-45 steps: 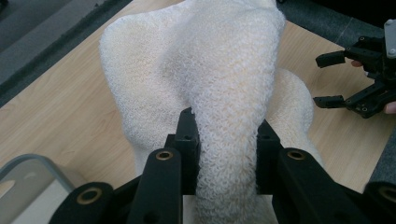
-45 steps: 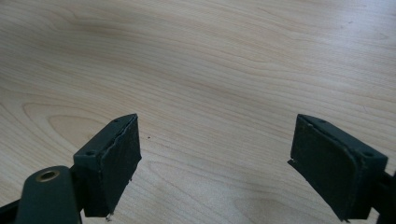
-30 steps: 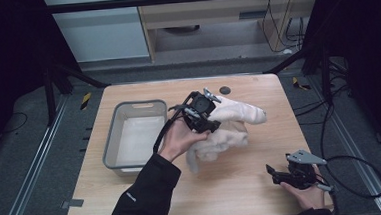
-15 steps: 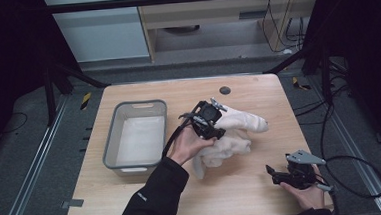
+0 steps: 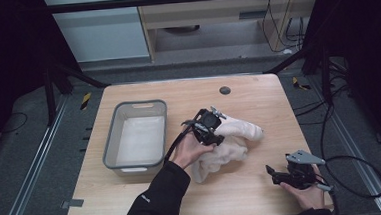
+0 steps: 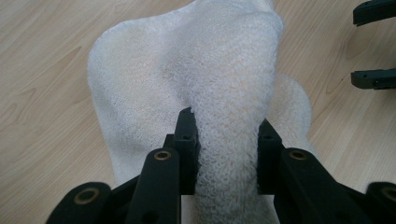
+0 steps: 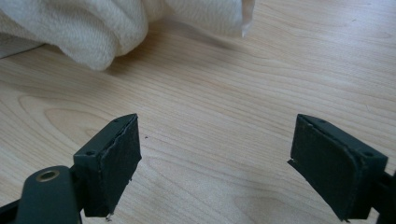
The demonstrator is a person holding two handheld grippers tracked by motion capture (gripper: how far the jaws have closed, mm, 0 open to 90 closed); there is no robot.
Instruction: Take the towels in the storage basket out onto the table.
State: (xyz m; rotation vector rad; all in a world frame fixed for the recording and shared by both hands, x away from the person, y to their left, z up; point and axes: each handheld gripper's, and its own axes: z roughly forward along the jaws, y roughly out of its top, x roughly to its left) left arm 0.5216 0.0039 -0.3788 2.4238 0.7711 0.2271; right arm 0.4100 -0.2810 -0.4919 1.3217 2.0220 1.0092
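Note:
A white towel [image 5: 230,140] lies crumpled on the wooden table [image 5: 244,194], just right of centre. My left gripper [image 5: 211,128] is shut on a thick fold of the towel [image 6: 229,107], which rises between its two black jaws in the left gripper view. My right gripper [image 5: 274,175] rests low near the table's front right, jaws wide open with nothing between them. In the right gripper view the towel [image 7: 93,32] bunches at the top left, a short way beyond the open fingertips [image 7: 114,163].
A grey plastic bin [image 5: 136,135] stands left of the towel, its floor pale. A small dark round spot [image 5: 224,90] marks the table's far side. A black cable [image 5: 353,177] loops off the table's right edge from my right gripper.
My left gripper has carried its hold on the towel to the right and a little toward me, dragging the cloth along. The right gripper has stayed put and open.

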